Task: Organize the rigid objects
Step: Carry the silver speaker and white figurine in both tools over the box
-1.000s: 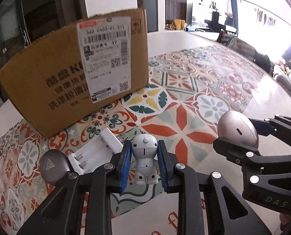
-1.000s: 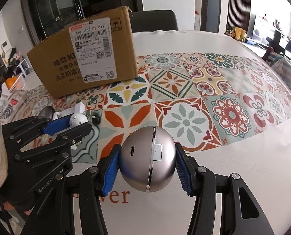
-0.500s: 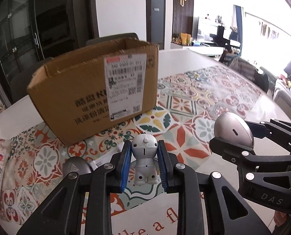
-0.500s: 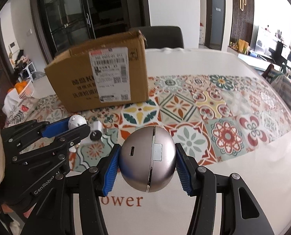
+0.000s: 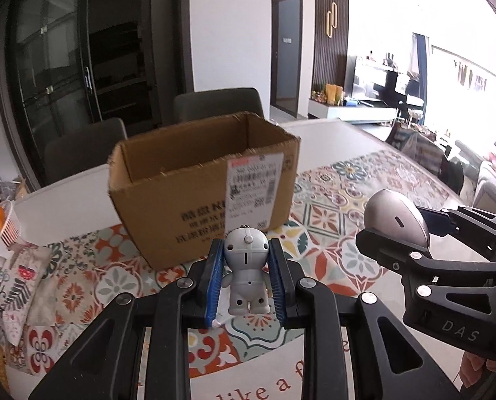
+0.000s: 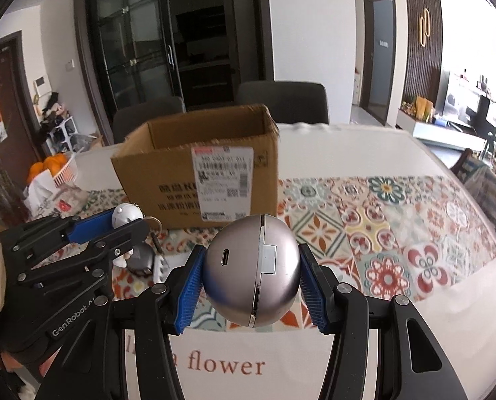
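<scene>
My left gripper [image 5: 246, 275] is shut on a small white robot figure [image 5: 246, 266] and holds it up above the table, in front of an open cardboard box [image 5: 194, 180]. My right gripper [image 6: 251, 281] is shut on a round silver case [image 6: 251, 270] with a USB port, also held in the air. The box [image 6: 201, 166] stands behind both grippers with its top open. In the right wrist view the left gripper [image 6: 114, 230] and the figure's head [image 6: 126, 215] show at the left. In the left wrist view the silver case [image 5: 394, 220] shows at the right.
A patterned tile cloth [image 6: 398, 220] covers the white table [image 6: 348, 146]. A grey object and a white holder [image 6: 147, 261] lie below the left gripper. A basket of oranges [image 6: 52, 166] and a patterned pouch [image 5: 17, 276] sit at the left. Chairs [image 6: 281, 100] stand behind the box.
Both grippers have risen with their objects, so the box now shows lower and its open inside is visible. The items on the cloth have dropped out of the left wrist view.
</scene>
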The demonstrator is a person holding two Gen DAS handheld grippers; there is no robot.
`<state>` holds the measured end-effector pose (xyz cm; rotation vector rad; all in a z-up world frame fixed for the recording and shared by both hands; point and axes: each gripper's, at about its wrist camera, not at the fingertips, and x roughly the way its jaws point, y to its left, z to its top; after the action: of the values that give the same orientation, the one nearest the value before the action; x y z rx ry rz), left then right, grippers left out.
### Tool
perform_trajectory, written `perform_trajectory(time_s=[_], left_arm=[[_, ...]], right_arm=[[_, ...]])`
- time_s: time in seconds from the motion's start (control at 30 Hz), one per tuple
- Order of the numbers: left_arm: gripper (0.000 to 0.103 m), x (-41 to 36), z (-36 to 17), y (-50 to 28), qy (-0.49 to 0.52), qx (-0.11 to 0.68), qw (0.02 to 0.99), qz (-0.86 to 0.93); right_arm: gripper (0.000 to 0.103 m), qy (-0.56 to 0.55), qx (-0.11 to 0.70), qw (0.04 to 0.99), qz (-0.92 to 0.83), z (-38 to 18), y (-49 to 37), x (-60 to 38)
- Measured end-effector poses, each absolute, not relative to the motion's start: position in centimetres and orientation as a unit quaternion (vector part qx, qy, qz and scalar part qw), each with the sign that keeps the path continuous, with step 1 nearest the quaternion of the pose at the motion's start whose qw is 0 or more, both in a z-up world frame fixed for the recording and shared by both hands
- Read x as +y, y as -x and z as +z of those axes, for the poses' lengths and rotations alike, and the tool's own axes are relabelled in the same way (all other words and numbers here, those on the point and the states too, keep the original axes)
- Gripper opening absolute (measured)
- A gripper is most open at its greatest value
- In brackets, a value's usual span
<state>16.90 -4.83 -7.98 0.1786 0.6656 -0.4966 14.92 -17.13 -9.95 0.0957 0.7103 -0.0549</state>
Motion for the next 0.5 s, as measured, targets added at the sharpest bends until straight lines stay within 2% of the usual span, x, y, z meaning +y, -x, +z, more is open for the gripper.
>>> perform_trajectory(time_s=[0.5], left_arm=[[0.026,-2.4,-3.3,-19.6,-0.071,0.293,0.928,-0.218]], right_arm=[[0.054,-0.035,0.299,0.954,0.003,-5.7,-18.4,-15.5]])
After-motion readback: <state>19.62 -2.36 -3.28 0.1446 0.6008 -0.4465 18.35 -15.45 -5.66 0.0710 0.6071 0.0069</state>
